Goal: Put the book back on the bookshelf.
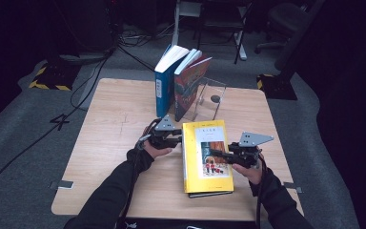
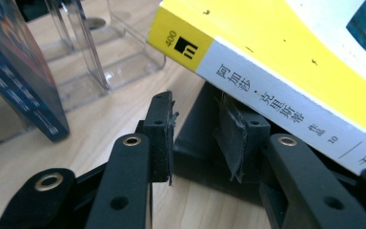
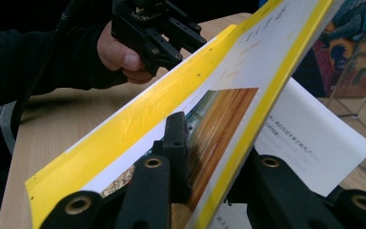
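On the pale wooden surface (image 1: 114,143), the left claw (image 1: 175,139) sits at about nine o'clock from the yellow paperback book with the picture cover (image 1: 206,157), at the book's spine edge. In the left gripper view this claw (image 2: 198,133) has its jaws apart with nothing pressed between the pads; one jaw reaches under the lifted spine of the book (image 2: 286,62), above a dark book lying beneath.

The yellow book lies at the centre of the surface, nearer the person. At its twelve o'clock stand a blue upright book (image 1: 164,83) and a red-covered upright book (image 1: 188,86), leaning beside a clear acrylic bookend (image 1: 209,98).

At three o'clock of the yellow book, the right claw (image 1: 219,155) is clamped on the book's front cover (image 3: 228,114), one jaw on its face and the other behind it, the cover raised off the white page (image 3: 314,143).
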`<action>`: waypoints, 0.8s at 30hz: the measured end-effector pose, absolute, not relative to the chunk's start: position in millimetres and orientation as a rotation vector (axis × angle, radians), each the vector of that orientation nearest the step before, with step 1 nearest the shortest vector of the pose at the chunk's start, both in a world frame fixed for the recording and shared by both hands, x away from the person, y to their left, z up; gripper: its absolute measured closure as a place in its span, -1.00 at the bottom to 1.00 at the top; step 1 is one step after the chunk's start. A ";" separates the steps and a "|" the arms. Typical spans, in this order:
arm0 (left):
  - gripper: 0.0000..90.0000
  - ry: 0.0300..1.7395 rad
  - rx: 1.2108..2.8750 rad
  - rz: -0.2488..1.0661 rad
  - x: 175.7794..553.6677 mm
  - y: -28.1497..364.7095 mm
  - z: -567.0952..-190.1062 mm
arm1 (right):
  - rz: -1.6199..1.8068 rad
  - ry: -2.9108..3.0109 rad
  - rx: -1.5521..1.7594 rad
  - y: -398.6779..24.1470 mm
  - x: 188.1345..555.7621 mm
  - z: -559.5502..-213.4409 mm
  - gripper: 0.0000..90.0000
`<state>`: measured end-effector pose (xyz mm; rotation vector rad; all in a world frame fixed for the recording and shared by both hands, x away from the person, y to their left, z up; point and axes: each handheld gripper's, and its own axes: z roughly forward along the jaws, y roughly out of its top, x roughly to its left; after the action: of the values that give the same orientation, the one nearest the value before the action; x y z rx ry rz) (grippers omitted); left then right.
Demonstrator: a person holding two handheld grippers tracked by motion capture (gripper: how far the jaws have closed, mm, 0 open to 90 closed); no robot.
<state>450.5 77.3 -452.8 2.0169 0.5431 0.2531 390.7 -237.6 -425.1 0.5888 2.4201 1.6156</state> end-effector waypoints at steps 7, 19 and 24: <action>0.48 0.551 1.949 0.255 459.0 77.7 -437.0 | 1.657 2.378 0.517 -235.0 389.4 -415.4 0.67; 0.95 0.431 1.925 0.247 457.2 71.9 -399.5 | 1.644 2.319 0.469 -227.4 386.7 -402.4 0.63; 0.99 0.404 1.939 0.257 454.2 68.9 -391.2 | 1.642 2.325 0.466 -228.6 388.9 -398.3 0.68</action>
<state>454.2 68.9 -391.2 1.9387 0.4038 0.2568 388.9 -228.6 -398.3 0.4658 2.3250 1.6416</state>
